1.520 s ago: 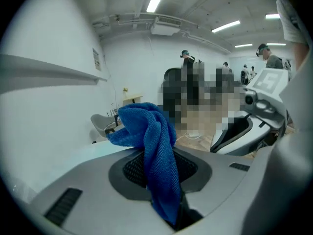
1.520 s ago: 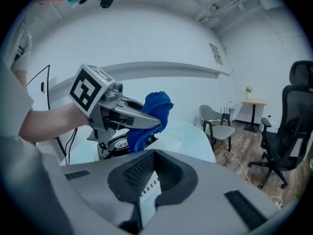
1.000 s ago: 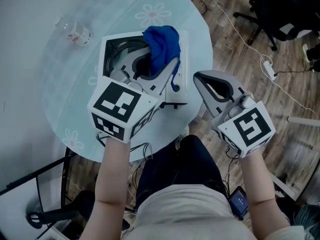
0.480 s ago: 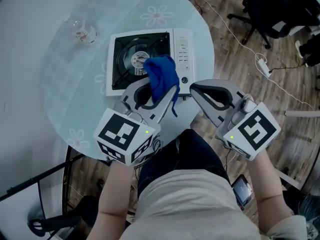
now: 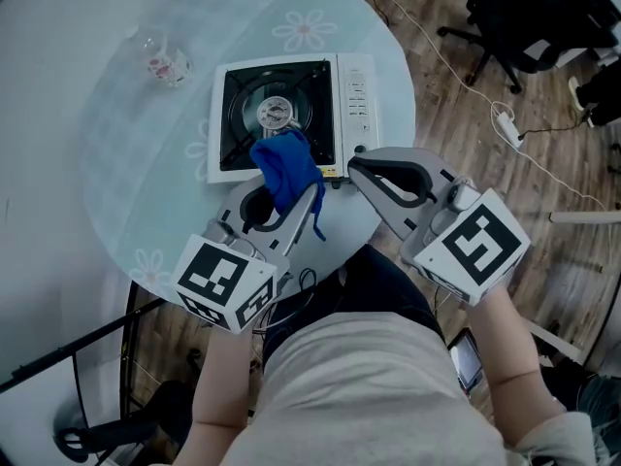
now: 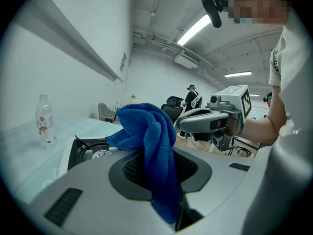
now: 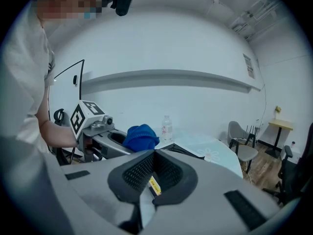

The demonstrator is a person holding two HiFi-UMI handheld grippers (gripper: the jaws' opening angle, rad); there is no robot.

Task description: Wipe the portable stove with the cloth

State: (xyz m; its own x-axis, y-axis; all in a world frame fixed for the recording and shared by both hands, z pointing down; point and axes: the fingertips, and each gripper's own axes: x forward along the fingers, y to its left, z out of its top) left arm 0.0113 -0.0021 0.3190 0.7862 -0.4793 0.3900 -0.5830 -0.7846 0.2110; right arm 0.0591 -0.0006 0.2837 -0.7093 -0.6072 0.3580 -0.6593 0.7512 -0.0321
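The portable stove [image 5: 291, 113] sits on the desk [image 5: 126, 178], just ahead of the left hand-held gripper [image 5: 289, 194]. That gripper is clenched on the blue cloth [image 5: 283, 166], which bunches up over the stove's near edge. The right hand-held gripper [image 5: 361, 164] is just to its right, jaws together and holding nothing, with its tip near the stove's front corner. A bottle [image 5: 161, 63] stands well beyond, ahead and to the left.

Wiping looks about to start. The next move calls for lowering the cloth onto the stove top and sweeping it across.

The head view cannot settle whether cloth and stove touch. The left gripper view shows the cloth standing high above the jaws, with the burner lower and beyond it.
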